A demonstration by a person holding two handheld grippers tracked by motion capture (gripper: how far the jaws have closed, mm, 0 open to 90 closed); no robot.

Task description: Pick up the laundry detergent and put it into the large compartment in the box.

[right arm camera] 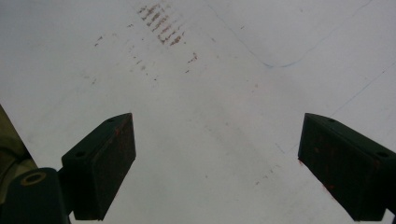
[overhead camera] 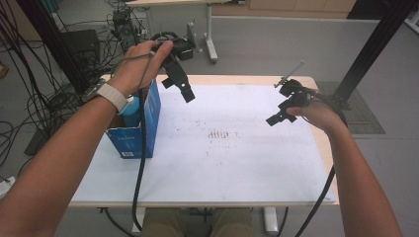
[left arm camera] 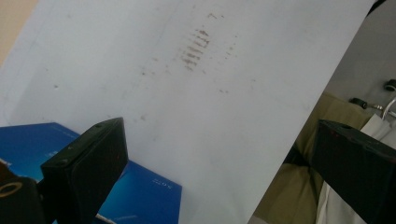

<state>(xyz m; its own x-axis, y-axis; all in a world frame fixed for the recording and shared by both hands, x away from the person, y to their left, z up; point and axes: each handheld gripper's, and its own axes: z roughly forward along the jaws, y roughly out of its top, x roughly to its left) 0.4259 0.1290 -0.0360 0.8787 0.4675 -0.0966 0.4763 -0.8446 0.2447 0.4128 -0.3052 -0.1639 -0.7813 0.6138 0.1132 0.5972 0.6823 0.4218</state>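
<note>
My left gripper [overhead camera: 178, 89] is held in the air above the table's back left, just right of an open blue cardboard box [overhead camera: 129, 138]. Its jaws stand wide apart with nothing between them, as the left gripper view [left arm camera: 219, 168] confirms; a corner of the blue box [left arm camera: 144, 186] lies below them. A pale blue cylinder [overhead camera: 130, 116] stands inside the box. My right gripper [overhead camera: 279, 112] hovers over the right side of the white sheet [overhead camera: 222, 163], open and empty. In the right gripper view [right arm camera: 215, 168] its jaws frame bare white sheet.
Brown smudges [overhead camera: 221, 134] mark the sheet's middle. The wooden table edge [overhead camera: 323, 143] shows along the right. Cables and a black stand crowd the floor at back left [overhead camera: 74, 44]. The person's trousers [left arm camera: 289, 196] show past the table's near edge.
</note>
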